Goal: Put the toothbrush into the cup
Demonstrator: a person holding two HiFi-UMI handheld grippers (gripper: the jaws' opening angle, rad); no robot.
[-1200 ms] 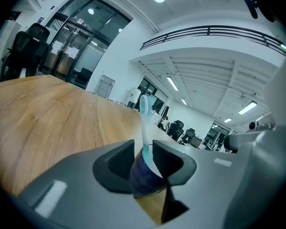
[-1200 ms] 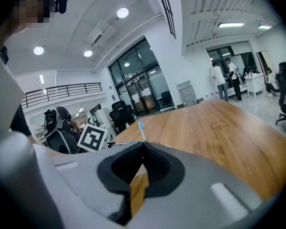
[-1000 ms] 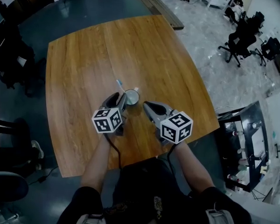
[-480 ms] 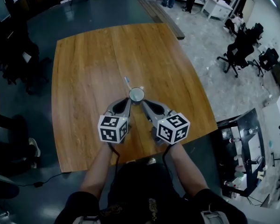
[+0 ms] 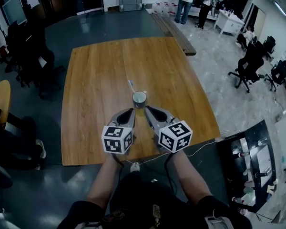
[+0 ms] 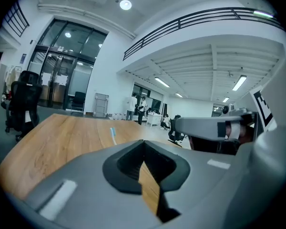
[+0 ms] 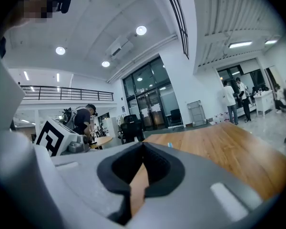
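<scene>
A grey cup (image 5: 139, 98) stands on the wooden table (image 5: 95, 80), with a blue-and-white toothbrush (image 5: 131, 85) leaning out of it to the far left. My left gripper (image 5: 131, 110) hovers just short of the cup, shut, with nothing between its jaws. My right gripper (image 5: 147, 109) sits beside it, also shut and empty. In the left gripper view the shut left gripper (image 6: 144, 142) points over the table, and the toothbrush head (image 6: 113, 134) shows beyond it. Above the shut right gripper (image 7: 143, 145) in the right gripper view, only the toothbrush tip (image 7: 170, 145) shows.
The table's near edge (image 5: 133, 160) lies just under my hands. Dark office chairs (image 5: 35, 56) stand to the left and another chair (image 5: 250, 66) to the right. A long wooden bench (image 5: 174, 30) lies past the far edge. People stand in the distance.
Both grippers have drawn back from the cup toward me and risen. The left gripper, beside the cup a second ago, is now clear of it. The toothbrush stays in the cup.
</scene>
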